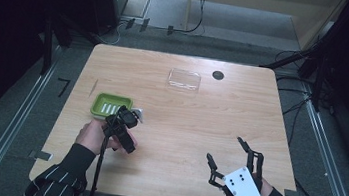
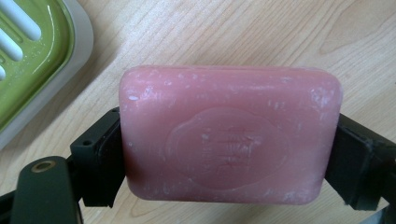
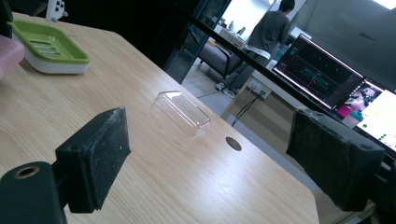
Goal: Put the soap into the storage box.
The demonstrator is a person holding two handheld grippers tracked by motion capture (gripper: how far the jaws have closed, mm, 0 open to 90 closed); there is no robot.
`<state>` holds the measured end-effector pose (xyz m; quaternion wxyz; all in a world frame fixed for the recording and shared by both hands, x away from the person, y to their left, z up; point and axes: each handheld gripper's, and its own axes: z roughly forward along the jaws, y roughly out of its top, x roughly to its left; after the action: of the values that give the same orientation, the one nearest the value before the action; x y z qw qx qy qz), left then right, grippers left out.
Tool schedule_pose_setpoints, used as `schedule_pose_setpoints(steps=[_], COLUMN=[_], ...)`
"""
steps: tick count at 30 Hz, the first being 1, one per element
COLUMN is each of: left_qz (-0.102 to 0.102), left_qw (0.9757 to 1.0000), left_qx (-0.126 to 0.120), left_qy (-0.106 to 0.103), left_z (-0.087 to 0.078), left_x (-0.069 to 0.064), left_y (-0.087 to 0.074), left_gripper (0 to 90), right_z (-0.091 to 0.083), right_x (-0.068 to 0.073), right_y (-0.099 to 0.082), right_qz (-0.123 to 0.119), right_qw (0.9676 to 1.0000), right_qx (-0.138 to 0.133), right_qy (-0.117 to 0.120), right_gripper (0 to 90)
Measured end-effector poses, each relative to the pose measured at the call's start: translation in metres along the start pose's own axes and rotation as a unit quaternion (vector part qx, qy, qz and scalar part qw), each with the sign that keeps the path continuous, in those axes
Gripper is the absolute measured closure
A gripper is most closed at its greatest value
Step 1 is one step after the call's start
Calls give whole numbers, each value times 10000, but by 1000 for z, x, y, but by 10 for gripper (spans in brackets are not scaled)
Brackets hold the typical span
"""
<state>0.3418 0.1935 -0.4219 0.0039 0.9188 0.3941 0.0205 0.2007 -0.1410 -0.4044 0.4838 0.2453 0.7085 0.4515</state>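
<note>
Table edges: we see the wooden table [image 1: 183, 129] with all four edges in the high view; the right gripper sits close to the near right corner.
Open room: we have bare wood across the middle and the right half, from the near edge up to the far side.
Left gripper [image 2: 224, 154]: we see its jaws clamped on the two short ends of a pink soap bar [image 2: 229, 135], held just above the wood on the near left.
Right gripper [image 1: 228, 157]: jaws spread wide with nothing between them, pads pointing toward the far side.
Soap dish [image 1: 110, 105]: green tray on a pale base, just beyond the left gripper; we see its slotted floor bare in the left gripper view.
Clear lid [image 1: 184, 79]: a transparent plastic cover lying flat near the far edge, well apart from both grippers.
Table hole [image 1: 218, 75]: a dark round spot just right of the clear lid.
In the way: we see only the soap dish close to the held soap.
</note>
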Motion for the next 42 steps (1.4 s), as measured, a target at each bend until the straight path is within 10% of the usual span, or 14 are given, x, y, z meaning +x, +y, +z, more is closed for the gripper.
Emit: schedule_pose_setpoints(steps=[42], left_qz=[-53], left_qw=[9996], left_qx=[-279], left_qy=[19], left_z=[-27], left_x=[38], left_y=[10], left_gripper=[139], right_z=[1], right_x=[0], right_y=[0], right_qz=[-17], right_qw=[10000], right_qx=[13], right_qy=[15], right_gripper=[132])
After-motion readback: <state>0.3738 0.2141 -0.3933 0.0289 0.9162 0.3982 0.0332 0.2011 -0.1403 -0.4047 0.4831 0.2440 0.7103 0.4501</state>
